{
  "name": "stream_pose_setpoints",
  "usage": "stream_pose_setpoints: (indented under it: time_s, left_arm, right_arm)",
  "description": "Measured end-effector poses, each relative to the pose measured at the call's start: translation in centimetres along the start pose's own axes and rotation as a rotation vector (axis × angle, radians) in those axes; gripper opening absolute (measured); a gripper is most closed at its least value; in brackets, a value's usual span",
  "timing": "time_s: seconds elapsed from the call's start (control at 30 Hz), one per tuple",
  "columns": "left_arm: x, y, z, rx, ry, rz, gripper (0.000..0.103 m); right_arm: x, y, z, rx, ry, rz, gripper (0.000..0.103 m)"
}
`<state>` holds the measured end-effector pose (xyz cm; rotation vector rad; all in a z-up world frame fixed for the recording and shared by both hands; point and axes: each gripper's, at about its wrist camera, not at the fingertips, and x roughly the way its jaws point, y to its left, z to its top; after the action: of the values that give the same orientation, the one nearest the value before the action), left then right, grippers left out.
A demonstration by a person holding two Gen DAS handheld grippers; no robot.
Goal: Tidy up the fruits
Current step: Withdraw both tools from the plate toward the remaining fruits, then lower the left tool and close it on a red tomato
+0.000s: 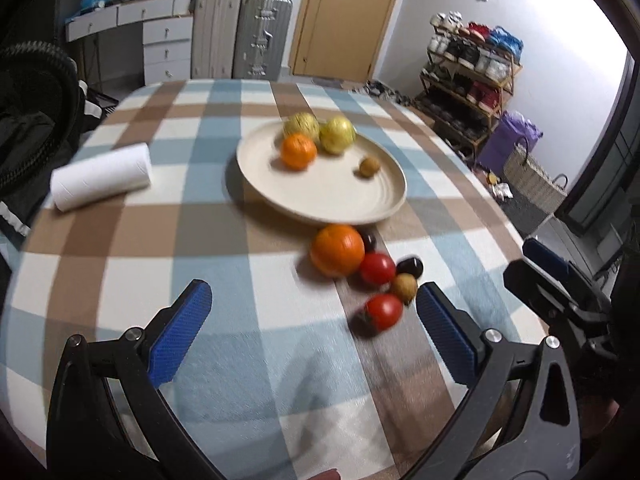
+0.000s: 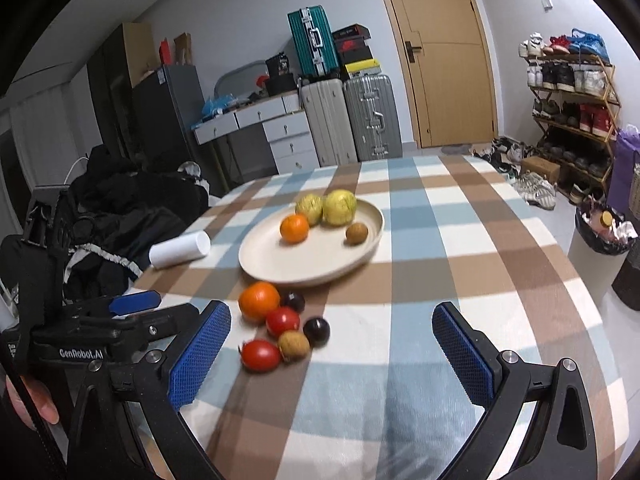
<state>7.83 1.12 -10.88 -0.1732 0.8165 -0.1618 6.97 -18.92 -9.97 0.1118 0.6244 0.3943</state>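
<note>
The cream plate (image 2: 280,268) holds 2 yellow-green fruits (image 2: 339,207), a small orange (image 2: 294,228) and a brown fruit (image 2: 356,233). Just near of its rim, on the checked tablecloth (image 2: 460,280), lie a big orange (image 2: 259,301), 2 tomatoes (image 2: 260,355) and 3 small fruits. The left gripper (image 1: 314,332) and right gripper (image 2: 332,352) hover with fingers apart; bare cloth lies right of the pile

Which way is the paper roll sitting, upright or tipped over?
Tipped over. The paper roll lies on its side on the tablecloth, left of the plate.
</note>
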Motion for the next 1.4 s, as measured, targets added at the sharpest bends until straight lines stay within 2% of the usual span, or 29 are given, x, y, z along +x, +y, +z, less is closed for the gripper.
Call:
stream_pose_setpoints:
  time_s: [0.17, 0.4, 0.57, 0.87, 1.07, 1.1, 1.13, 1.23, 1.4]
  left_arm:
    - [1.7, -0.9, -0.9, 0.030, 0.033, -0.029, 0.102]
    - [3.8, -1.7, -1.1, 0.060, 0.073, -0.033, 0.102]
    - [4.8, -2.0, -0.8, 0.070, 0.081, -0.070, 0.096]
    - [6.0, -2.3, -0.8, 0.088, 0.110, -0.101, 0.071]
    - [6.1, -2.6, -0.7, 0.104, 0.121, -0.156, 0.044]
    - [6.0, -2.7, -0.7, 0.112, 0.123, -0.172, 0.034]
    - [5.9, -3.0, -0.7, 0.128, 0.122, -0.185, 0.029]
    - [5.7, -3.7, -0.8, 0.174, 0.122, -0.193, 0.025]
    - [5.4, -3.4, -0.7, 0.161, 0.119, -0.219, 0.022]
  right_arm:
    - [0.5, -1.0, -1.4, 0.037, 0.040, -0.012, 0.103]
    - [0.8, -2.3, -2.5, 0.058, 0.063, -0.037, 0.103]
    - [0.7, -3.1, -2.7, 0.085, 0.058, -0.027, 0.103]
    - [0.8, -2.8, -2.8, 0.069, 0.053, -0.001, 0.103]
    - [0.8, -2.6, -2.8, 0.059, 0.054, 0.004, 0.103]
    - [0.8, -2.6, -2.8, 0.062, 0.055, 0.006, 0.103]
    - [0.8, -2.7, -2.8, 0.064, 0.054, 0.008, 0.103]
    - [0.8, -2.8, -2.9, 0.067, 0.054, 0.007, 0.103]
    - [0.8, -2.6, -2.8, 0.061, 0.055, -0.001, 0.103]
